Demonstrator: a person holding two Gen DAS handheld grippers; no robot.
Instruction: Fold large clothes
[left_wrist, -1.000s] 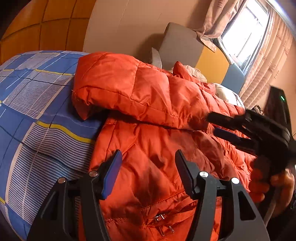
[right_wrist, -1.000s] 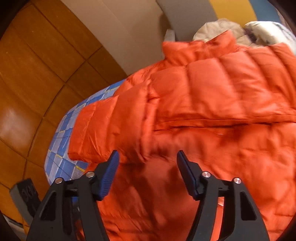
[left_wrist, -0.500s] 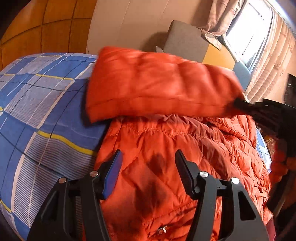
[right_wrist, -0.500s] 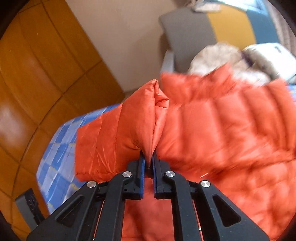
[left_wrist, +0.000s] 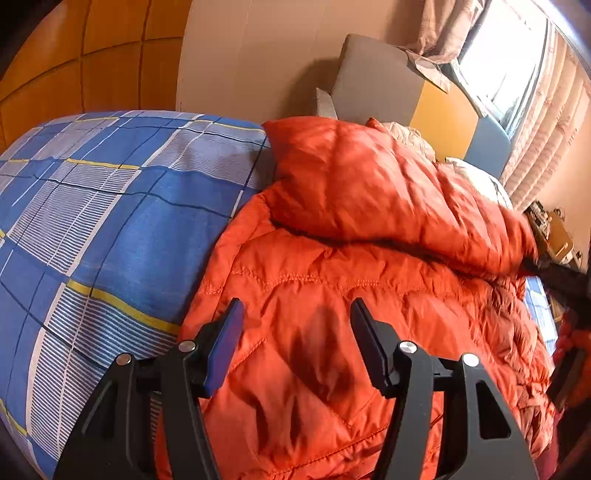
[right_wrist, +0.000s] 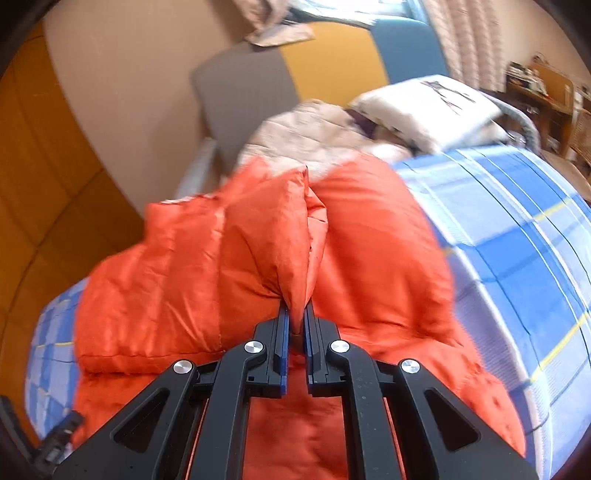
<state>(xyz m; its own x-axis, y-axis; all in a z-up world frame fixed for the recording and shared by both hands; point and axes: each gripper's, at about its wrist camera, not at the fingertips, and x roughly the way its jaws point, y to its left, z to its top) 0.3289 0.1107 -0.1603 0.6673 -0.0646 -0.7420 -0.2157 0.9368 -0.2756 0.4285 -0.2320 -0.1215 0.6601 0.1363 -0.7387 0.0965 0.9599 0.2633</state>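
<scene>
An orange puffer jacket (left_wrist: 332, 295) lies spread on a blue plaid bedspread (left_wrist: 110, 221). One sleeve (left_wrist: 369, 192) is drawn across the jacket's upper body. My left gripper (left_wrist: 295, 332) hovers open over the jacket's lower body, nothing between its fingers. In the right wrist view my right gripper (right_wrist: 295, 321) is shut on a pinched ridge of the orange sleeve (right_wrist: 258, 258), which rises in a peak from the pads. The jacket (right_wrist: 380, 266) spreads beneath it. The right gripper (left_wrist: 554, 273) shows only as a dark shape at the right edge of the left wrist view.
A grey, yellow and blue headboard (left_wrist: 376, 81) stands behind the bed. A beige garment (right_wrist: 314, 136) and a white pillow (right_wrist: 424, 107) lie at the head end. Curtained window (left_wrist: 517, 74) on the right, wooden wall panels (left_wrist: 92, 55) on the left, a cluttered desk (right_wrist: 535, 88) beyond.
My right gripper closed on the sleeve, lifted it and carried it across the jacket toward the right. The sleeve end has left the bedspread. The left gripper stayed open, nearly still.
</scene>
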